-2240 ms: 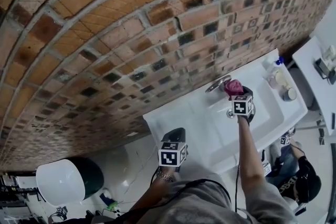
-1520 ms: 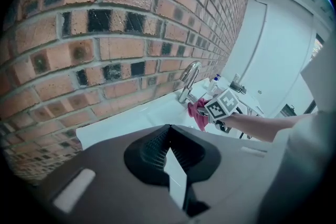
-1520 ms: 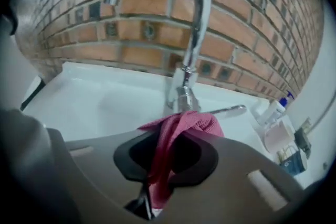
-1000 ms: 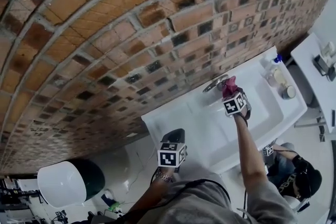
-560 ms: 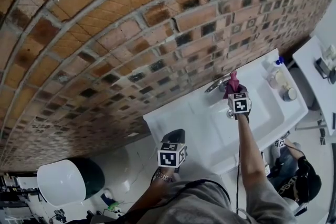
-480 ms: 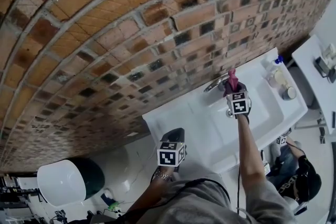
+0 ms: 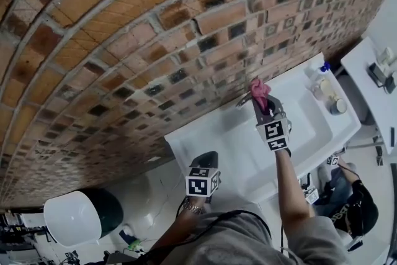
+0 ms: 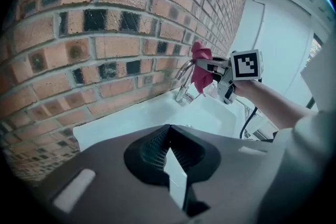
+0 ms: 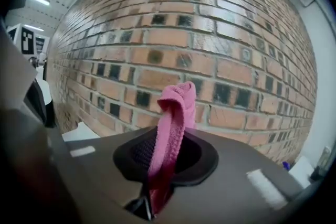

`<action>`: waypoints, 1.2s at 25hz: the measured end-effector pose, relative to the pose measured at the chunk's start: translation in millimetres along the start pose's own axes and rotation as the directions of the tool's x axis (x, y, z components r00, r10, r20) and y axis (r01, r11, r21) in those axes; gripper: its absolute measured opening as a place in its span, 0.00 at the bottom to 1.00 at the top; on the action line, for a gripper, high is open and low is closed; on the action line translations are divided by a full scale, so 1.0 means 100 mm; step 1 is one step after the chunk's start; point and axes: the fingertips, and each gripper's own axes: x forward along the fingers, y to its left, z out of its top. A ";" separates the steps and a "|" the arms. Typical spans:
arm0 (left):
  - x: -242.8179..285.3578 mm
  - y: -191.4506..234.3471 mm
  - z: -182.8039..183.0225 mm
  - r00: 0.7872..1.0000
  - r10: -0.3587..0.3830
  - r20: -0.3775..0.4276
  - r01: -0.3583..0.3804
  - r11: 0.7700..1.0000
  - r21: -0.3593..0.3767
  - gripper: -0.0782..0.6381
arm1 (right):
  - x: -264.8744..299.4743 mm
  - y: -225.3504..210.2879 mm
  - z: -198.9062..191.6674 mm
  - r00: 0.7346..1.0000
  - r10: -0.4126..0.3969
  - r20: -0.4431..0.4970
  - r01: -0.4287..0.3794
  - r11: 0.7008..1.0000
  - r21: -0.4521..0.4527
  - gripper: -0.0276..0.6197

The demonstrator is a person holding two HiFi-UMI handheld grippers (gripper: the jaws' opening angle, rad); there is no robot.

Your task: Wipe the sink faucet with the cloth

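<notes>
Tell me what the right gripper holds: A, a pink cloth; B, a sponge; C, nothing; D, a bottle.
A: the right gripper is shut on a pink cloth, which sticks up from it in front of the brick wall.

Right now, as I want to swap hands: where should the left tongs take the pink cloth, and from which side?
Probably its folded free end: the pink cloth stands up past the right tongs, which pinch its lower part. Come from above, since the faucet sits close beside it and the brick wall behind. The left tongs are shut; open them first.
</notes>
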 end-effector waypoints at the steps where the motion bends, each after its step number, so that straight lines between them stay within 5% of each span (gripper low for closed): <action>1: 0.01 0.00 0.00 1.000 -0.001 0.000 0.001 1.000 0.000 0.13 | 0.01 0.11 0.04 1.000 0.006 0.007 -0.006 1.000 -0.029 0.12; 5: 0.01 -0.01 0.00 1.000 -0.003 -0.001 0.003 1.000 -0.002 0.13 | 0.04 0.50 -0.02 0.997 0.070 0.017 -0.069 0.994 -0.081 0.12; 9: -0.01 0.02 -0.01 1.000 0.007 -0.001 -0.007 1.000 -0.014 0.13 | 0.17 0.96 -0.57 0.967 0.182 -0.178 -0.213 0.962 -0.173 0.12; 13: -0.05 0.03 0.00 1.000 0.009 0.005 -0.009 1.000 -0.018 0.13 | 0.22 0.81 -0.86 0.946 0.149 -0.289 -0.179 0.981 -0.080 0.12; 20: -0.07 0.08 -0.02 1.000 0.012 0.013 -0.012 0.999 -0.037 0.13 | 0.39 0.50 -1.01 0.925 0.074 -0.373 -0.135 0.981 -0.140 0.12; 25: -0.07 0.05 -0.04 1.000 0.007 0.010 -0.007 0.999 -0.031 0.13 | 0.38 -0.15 -0.76 0.971 -0.014 -0.240 0.034 0.996 0.079 0.12; 30: -0.09 0.08 -0.04 1.000 0.014 0.011 -0.013 0.999 -0.040 0.13 | 0.23 -0.43 -0.90 0.977 -0.039 -0.209 0.110 0.934 0.341 0.12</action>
